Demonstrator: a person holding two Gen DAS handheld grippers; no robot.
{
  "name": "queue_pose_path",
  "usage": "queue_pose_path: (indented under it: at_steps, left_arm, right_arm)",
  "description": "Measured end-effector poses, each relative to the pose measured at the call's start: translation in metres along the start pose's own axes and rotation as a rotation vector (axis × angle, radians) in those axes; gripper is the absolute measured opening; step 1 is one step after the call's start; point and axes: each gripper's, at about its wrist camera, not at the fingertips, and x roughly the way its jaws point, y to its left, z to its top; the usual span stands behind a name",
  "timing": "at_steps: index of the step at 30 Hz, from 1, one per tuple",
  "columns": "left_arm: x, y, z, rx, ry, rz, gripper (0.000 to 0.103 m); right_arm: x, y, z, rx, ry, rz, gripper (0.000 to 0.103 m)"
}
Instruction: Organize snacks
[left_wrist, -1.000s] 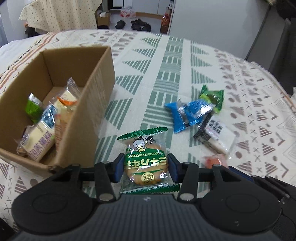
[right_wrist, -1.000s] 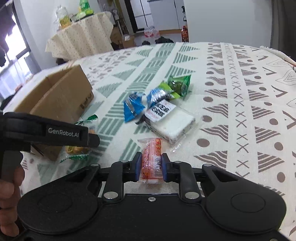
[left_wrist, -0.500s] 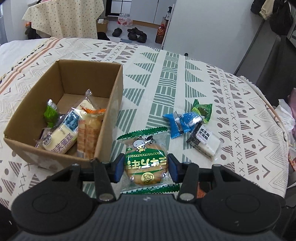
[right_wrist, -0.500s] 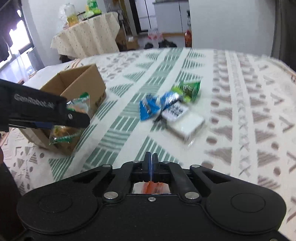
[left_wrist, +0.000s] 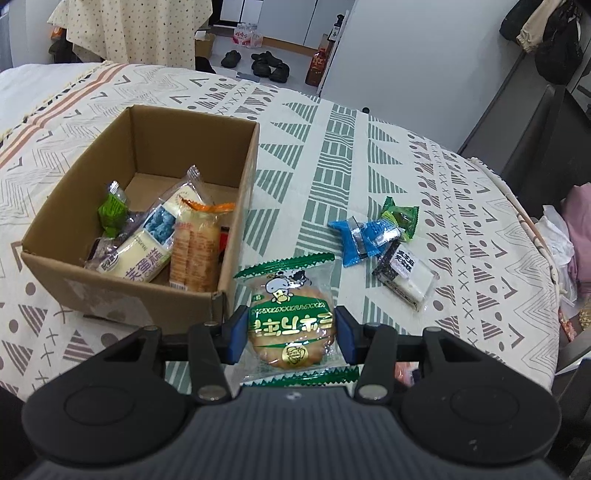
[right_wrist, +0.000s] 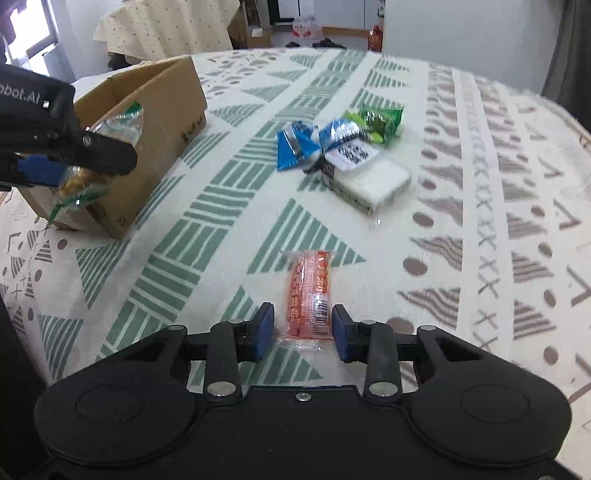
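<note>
Left wrist view: my left hand-held gripper (left_wrist: 290, 339) clamps the biscuit packet (left_wrist: 291, 324) just beside the cardboard box (left_wrist: 236, 225); I'd carry it clear over the rim before letting go.

Right wrist view: my right hand-held gripper (right_wrist: 303, 332), jaws just reopened, straddles the orange snack stick (right_wrist: 309, 295) on the bench (right_wrist: 480, 221) without pinching; I'd recentre, then close.

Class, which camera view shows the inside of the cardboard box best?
The left wrist view: it looks down into the cardboard box, showing the snack packets inside. The right wrist view shows only its outer walls, partly behind the left gripper.
</note>
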Motion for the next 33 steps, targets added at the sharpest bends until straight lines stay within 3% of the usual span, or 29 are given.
queue_pose_path:
  at_steps: [22,33]
  left_arm:
    - [-0.047,0.027,0.028,-0.050,-0.078,-0.142,0.048]
    - [-0.058,0.066,0.061,-0.098,-0.128,-0.128,0.048]
  right_arm:
    - [-0.062,0.038,0.041,0.045,-0.140,-0.037,0.017]
    - [-0.079,0.065,0.083,0.013,-0.207,-0.034,0.017]
